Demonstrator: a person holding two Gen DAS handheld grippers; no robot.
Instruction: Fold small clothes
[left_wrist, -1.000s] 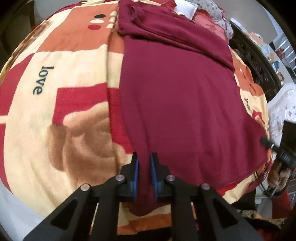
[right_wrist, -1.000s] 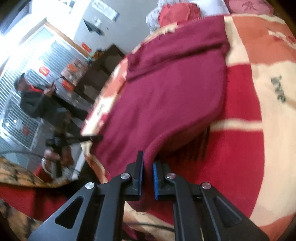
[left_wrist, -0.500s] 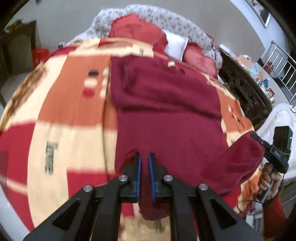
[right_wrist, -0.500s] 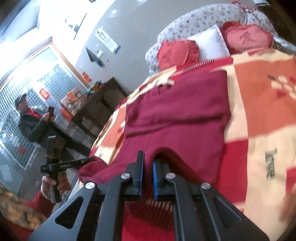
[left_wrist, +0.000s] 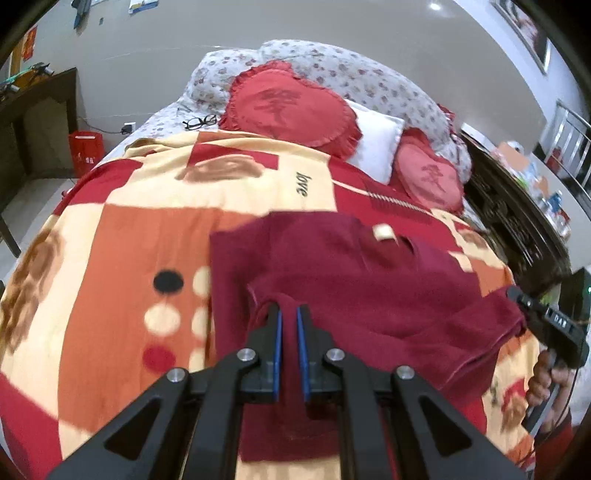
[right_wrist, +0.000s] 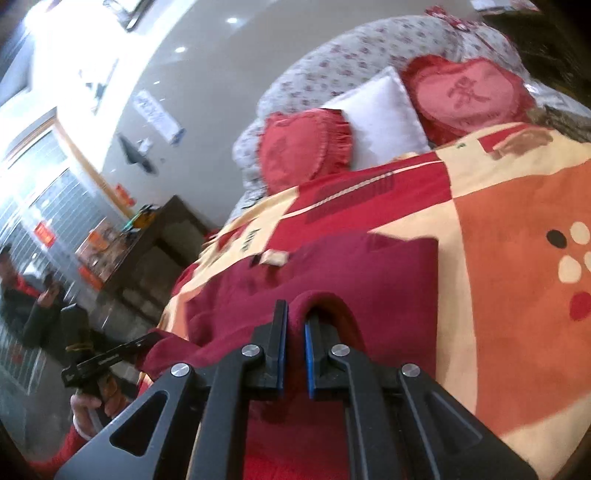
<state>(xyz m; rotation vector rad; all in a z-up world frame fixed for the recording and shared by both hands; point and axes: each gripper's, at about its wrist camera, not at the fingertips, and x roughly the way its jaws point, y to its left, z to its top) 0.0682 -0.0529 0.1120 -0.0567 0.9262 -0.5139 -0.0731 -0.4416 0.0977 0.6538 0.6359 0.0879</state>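
Maroon garment (left_wrist: 369, 295) lies on the patterned blanket (left_wrist: 110, 240) of the bed, and you hold its near edge up with both tools, so the lifted part hangs over the flat part. Your left gripper (left_wrist: 288, 332) has its jaws almost closed, with a fold of the cloth pinched between the blue pads (left_wrist: 277, 354). Your right gripper (right_wrist: 295, 332) is also nearly closed, and a hump of the same cloth (right_wrist: 332, 266) stands up between its fingers. In the left view, your right hand (left_wrist: 550, 376) shows at the right border, at the garment's other corner. A small pale label (left_wrist: 384, 233) sits near the far edge of the garment. Beyond the blanket rest two red heart cushions (left_wrist: 291, 107) and a white pillow (left_wrist: 376, 140).
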